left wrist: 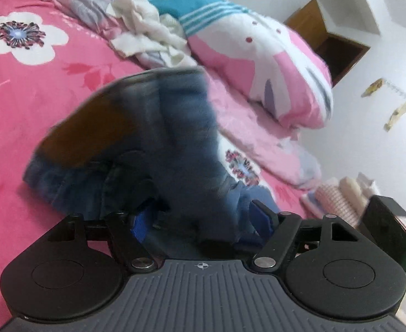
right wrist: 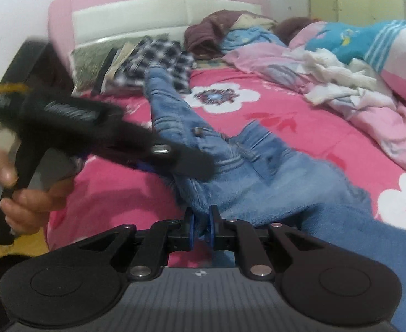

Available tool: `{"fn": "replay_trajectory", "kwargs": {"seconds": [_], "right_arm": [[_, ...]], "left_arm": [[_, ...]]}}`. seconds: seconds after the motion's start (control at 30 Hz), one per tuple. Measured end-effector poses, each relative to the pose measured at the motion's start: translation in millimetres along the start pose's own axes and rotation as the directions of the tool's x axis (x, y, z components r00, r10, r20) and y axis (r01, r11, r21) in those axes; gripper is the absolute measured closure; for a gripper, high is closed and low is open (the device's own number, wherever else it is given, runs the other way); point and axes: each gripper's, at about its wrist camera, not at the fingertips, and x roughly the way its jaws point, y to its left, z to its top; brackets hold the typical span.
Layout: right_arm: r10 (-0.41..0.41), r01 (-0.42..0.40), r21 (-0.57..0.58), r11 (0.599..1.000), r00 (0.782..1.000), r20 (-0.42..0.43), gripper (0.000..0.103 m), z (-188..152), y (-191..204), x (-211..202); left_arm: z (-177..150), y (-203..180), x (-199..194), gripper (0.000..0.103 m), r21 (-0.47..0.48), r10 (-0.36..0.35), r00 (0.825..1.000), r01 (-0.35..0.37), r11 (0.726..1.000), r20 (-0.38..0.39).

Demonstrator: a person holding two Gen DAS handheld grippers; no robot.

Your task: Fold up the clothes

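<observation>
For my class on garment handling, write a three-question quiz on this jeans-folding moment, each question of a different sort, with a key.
1. True or false: the right claw is shut on the jeans.
2. Multiple choice: the jeans lie on A) a wooden floor B) a pink flowered bedsheet C) a grey sofa.
3. Fill in: the crumpled garment beside the striped pillow is ____ in colour.

Key: 1 true; 2 B; 3 white.

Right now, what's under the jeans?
The jeans lie on the pink floral bedsheet, their far leg over a plaid shirt. Anything else beneath is covered. Right gripper pinches their hem.
</observation>
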Motion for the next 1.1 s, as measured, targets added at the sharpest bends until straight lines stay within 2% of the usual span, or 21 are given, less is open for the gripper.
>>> {"fn": "replay_trajectory", "kwargs": {"seconds": [0.03,0.07,0.1,0.13,0.17,0.23,0.3,0.37,0.4,0.43,0.47,0.57,0.6,0.67,0.73,0.83,0.9,0.93,0.97,1.03,1.1], "right_arm": [[-0.011,0.011,-0.001,1.0,1.0,0.002,0.092,-3.5,5.0,-0.5],[-0.023,0.023,-0.001,1.0,1.0,0.004,0.092,-6.9,9.9,-1.1],[-0.034,0.034,0.0,0.999,0.999,0.006,0.092,-10.4,14.7,-1.6],[-0.046,0.046,0.0,0.999,0.999,0.008,0.092,-13.9,19.6,-2.1],[-0.057,0.057,0.0,0.998,0.998,0.01,0.091,-17.4,24.4,-2.7],[-0.115,0.115,0.017,0.993,0.993,0.014,0.086,-20.8,29.3,-10.6],[-0.144,0.143,0.048,0.989,0.989,0.018,0.078,-21.5,29.4,-25.2],[-0.214,0.209,0.071,0.975,0.975,0.068,0.053,-22.2,28.1,-49.0],[-0.271,0.264,0.083,0.961,0.958,0.09,0.048,-22.6,26.2,-59.0],[-0.329,0.32,0.095,0.943,0.938,0.11,0.038,-23.1,24.2,-68.9],[-0.389,0.38,0.096,0.92,0.914,0.111,0.034,-22.9,21.4,-73.1],[-0.515,0.508,0.102,0.855,0.855,0.055,0.034,-23.3,7.8,-68.7],[-0.521,0.513,0.123,0.849,0.853,0.034,0.034,-23.2,1.1,-64.8],[-0.519,0.51,0.157,0.846,0.855,0.018,0.034,-23.9,-9.2,-52.2],[-0.492,0.479,0.205,0.854,0.87,0.017,0.036,-24.9,-17.5,-41.2],[-0.468,0.456,0.253,0.854,0.883,-0.01,0.045,-26.2,-28.5,-20.4],[-0.485,0.478,0.221,0.85,0.874,-0.027,0.062,-29.1,-28.3,-12.6],[-0.49,0.483,0.236,0.843,0.871,-0.031,0.084,-30.0,-29.9,-12.7],[-0.506,0.494,0.268,0.827,0.862,-0.03,0.092,-30.4,-32.2,-17.0],[-0.538,0.504,0.339,0.795,0.843,0.009,0.095,-33.3,-33.9,-38.2],[-0.588,0.521,0.405,0.751,0.807,0.054,0.096,-38.4,-34.1,-68.6]], "left_arm": [[-1.6,-0.4,1.8,0.037,-0.001,0.038,0.999,-0.038,0.999,-0.004],[-2.7,1.3,4.4,0.053,-0.013,0.07,0.997,-0.07,0.997,-0.011],[-3.6,5.0,8.2,0.061,-0.035,0.098,0.995,-0.099,0.994,-0.026],[-4.5,10.3,12.3,0.074,-0.06,0.119,0.992,-0.122,0.991,-0.046],[-6.1,15.9,14.5,0.078,-0.084,0.121,0.991,-0.126,0.989,-0.059],[-8.5,21.3,15.8,0.081,-0.102,0.111,0.992,-0.116,0.988,-0.06],[-9.7,19.5,13.9,0.083,-0.076,0.122,0.992,-0.125,0.989,-0.045],[-10.3,17.1,13.3,0.084,-0.057,0.131,0.991,-0.132,0.99,-0.033],[-10.6,17.6,13.5,0.084,-0.059,0.13,0.991,-0.132,0.989,-0.031],[-11.0,18.3,13.3,0.085,-0.063,0.129,0.991,-0.13,0.989,-0.028],[-11.4,18.8,12.8,0.086,-0.064,0.127,0.992,-0.129,0.99,-0.024],[-12.7,18.7,12.5,0.086,-0.062,0.127,0.992,-0.128,0.99,-0.015],[-13.3,18.6,12.3,0.086,-0.062,0.128,0.992,-0.128,0.99,-0.013],[-14.6,18.8,11.5,0.086,-0.064,0.129,0.992,-0.129,0.99,-0.011],[-15.1,18.9,11.2,0.086,-0.063,0.13,0.991,-0.131,0.989,-0.012],[-14.4,19.8,11.9,0.086,-0.063,0.133,0.991,-0.134,0.989,-0.015],[-14.5,20.7,12.6,0.086,-0.066,0.134,0.991,-0.135,0.989,-0.016],[-14.6,21.2,13.0,0.086,-0.067,0.134,0.991,-0.135,0.989,-0.016],[-14.6,21.7,13.2,0.086,-0.068,0.135,0.991,-0.136,0.988,-0.015],[-14.8,23.1,12.7,0.086,-0.069,0.136,0.991,-0.137,0.988,-0.014],[-14.6,24.7,12.7,0.086,-0.071,0.137,0.99,-0.138,0.988,-0.014]]}}
